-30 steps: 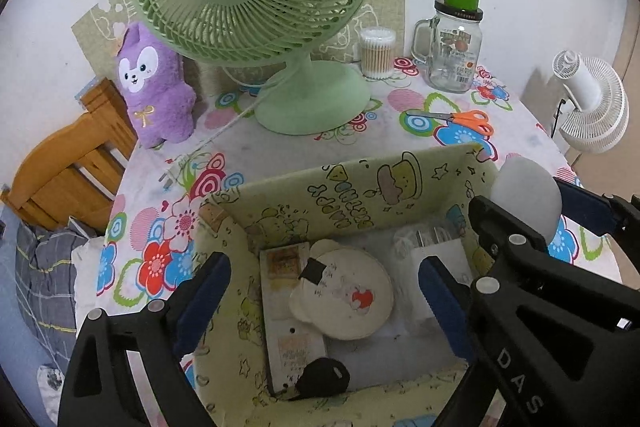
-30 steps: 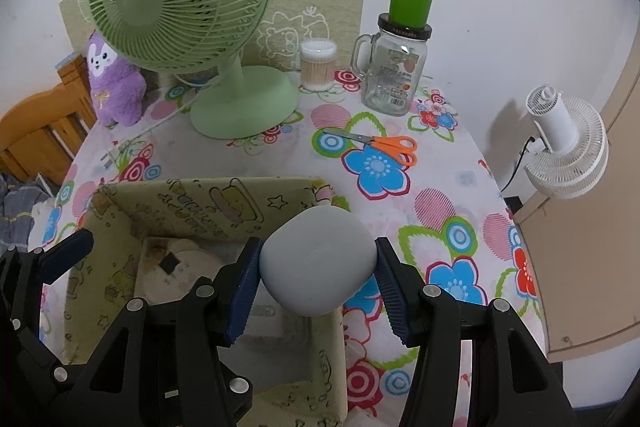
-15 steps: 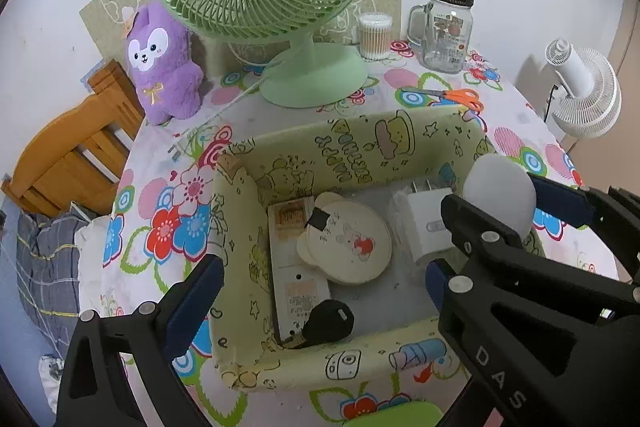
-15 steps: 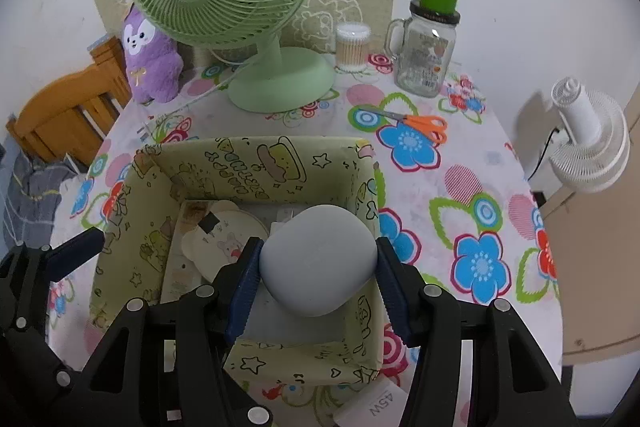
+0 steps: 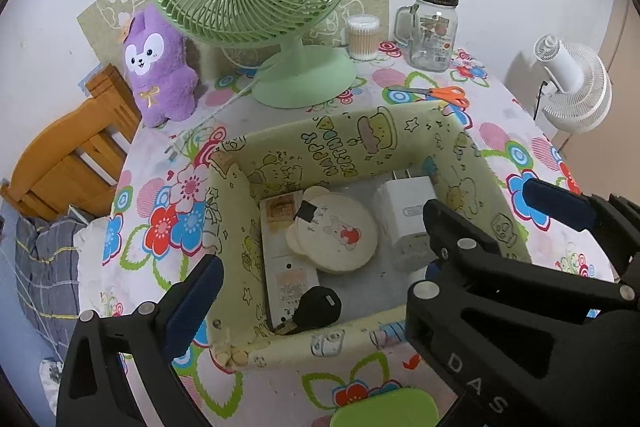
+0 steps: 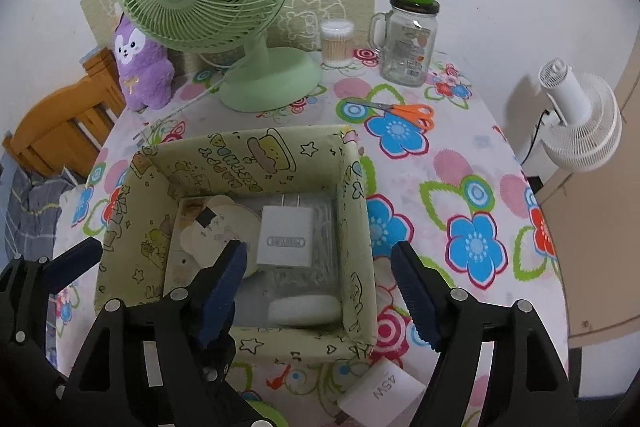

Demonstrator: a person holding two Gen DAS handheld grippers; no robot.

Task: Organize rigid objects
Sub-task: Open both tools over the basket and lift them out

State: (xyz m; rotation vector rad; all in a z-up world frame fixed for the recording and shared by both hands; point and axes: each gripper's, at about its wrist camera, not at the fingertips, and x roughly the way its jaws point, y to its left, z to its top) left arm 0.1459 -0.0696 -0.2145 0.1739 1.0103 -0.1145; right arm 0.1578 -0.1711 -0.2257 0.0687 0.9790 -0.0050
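The right gripper (image 6: 320,287), clamped on the grey case (image 6: 304,309) half a second ago, now stands with jaws apart, and the case lies in the box (image 6: 360,223) at its near right corner, just in front of the white charger (image 6: 284,237). The left gripper (image 5: 320,279) is spread wide over the box. A white block (image 6: 382,393) on the table (image 6: 460,155) reads "45W"; the box wall reads "HAPPY".
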